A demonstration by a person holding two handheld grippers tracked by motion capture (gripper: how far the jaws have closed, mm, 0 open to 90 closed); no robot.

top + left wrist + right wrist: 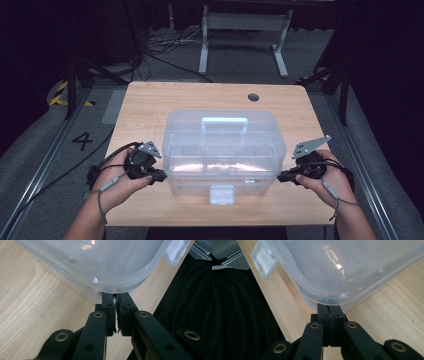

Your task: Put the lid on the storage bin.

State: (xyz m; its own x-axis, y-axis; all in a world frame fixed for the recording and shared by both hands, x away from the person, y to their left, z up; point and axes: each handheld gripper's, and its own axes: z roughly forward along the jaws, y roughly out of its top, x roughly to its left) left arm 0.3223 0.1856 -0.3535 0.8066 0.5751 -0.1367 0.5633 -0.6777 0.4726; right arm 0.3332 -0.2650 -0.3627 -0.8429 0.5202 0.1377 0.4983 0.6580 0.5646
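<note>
A clear plastic box (220, 145) with a lid, a top handle (224, 125) and a white front latch (222, 194) stands in the middle of the wooden table (150, 100). My left gripper (159, 176) rests at the box's front left corner, jaws pressed together. In the left gripper view its tips (115, 295) sit just under the lid's rounded rim (100, 262). On the other side, my right gripper (281, 176) is shut at the front right corner. Its tips (330, 307) tuck under the rim (352, 267) in the same way. Nothing shows between either pair of jaws.
A round hole (253, 97) is cut in the table's far right part. Beyond the table stand a white metal frame (245, 30) and loose cables on the grey floor. The person's dark clothing (237, 310) lies along the table's near edge.
</note>
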